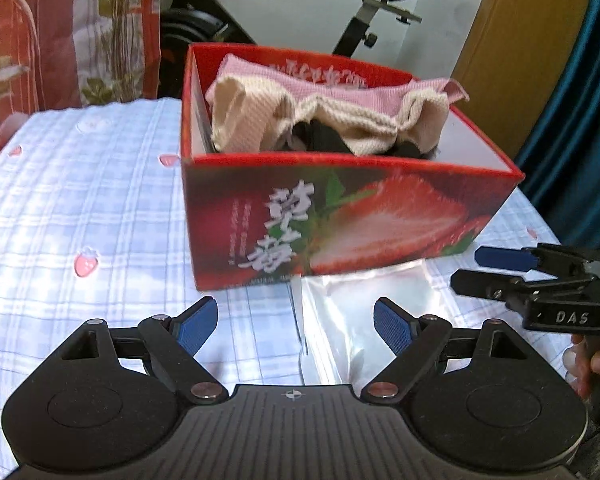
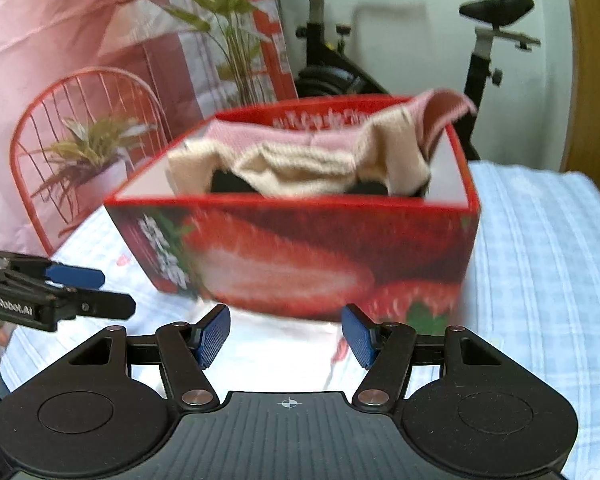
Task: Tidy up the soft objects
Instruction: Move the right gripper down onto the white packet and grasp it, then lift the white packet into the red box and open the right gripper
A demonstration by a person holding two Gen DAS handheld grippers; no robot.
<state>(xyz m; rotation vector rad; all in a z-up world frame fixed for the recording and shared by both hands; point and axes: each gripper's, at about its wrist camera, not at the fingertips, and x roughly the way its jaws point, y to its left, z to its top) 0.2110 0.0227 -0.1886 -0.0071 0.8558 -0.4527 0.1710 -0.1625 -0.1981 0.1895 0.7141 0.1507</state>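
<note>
Red strawberry box [image 1: 332, 216], centre frame, holds cream cloth [image 1: 260, 120], pink cloth [image 1: 380, 88] draped over its far rim. Left gripper [image 1: 296, 330] and right gripper [image 2: 286, 338]: both spread, empty. Risk: pink cloth slipping out.

This is a lived-in room of a home. A tabletop [image 1: 80, 208] wears a pale blue checked cloth dotted with small strawberries. Behind the tabletop stands an exercise bike [image 1: 380, 12] against a white wall, with a wooden door [image 1: 520, 48] to the bike's right. Left of the bike hangs a red-and-white curtain printed with plants [image 2: 100, 80].
</note>
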